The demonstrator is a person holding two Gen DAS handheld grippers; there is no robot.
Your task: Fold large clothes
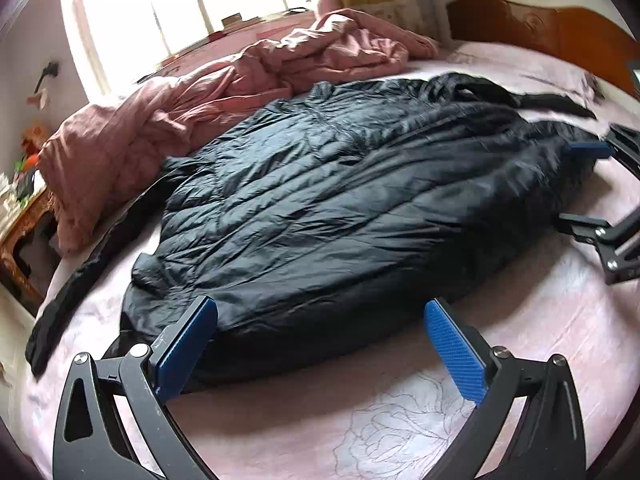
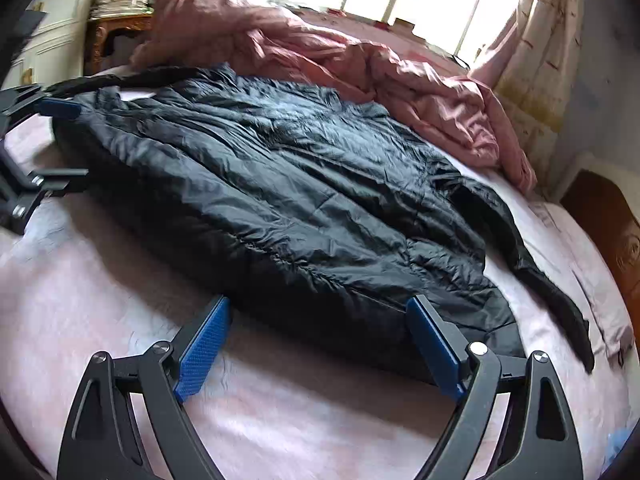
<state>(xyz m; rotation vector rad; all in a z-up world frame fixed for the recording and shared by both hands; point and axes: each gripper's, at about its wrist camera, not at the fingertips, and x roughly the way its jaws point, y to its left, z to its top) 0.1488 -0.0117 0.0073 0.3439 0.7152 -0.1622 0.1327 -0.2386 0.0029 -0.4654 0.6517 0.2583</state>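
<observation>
Lying just beyond left gripper (image 1: pixel 320 322); black puffer coat (image 1: pixel 340 200), ungripped

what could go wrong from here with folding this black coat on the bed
The black coat is puffy and slick-looking, so a fold may spring back or slide out of an open claw. Its long strap trails loose across the pink sheet and could drag or be left outside the fold. The crumpled pink quilt lies right against the coat's far edge, so the left claw or right claw might catch it as well.
</observation>
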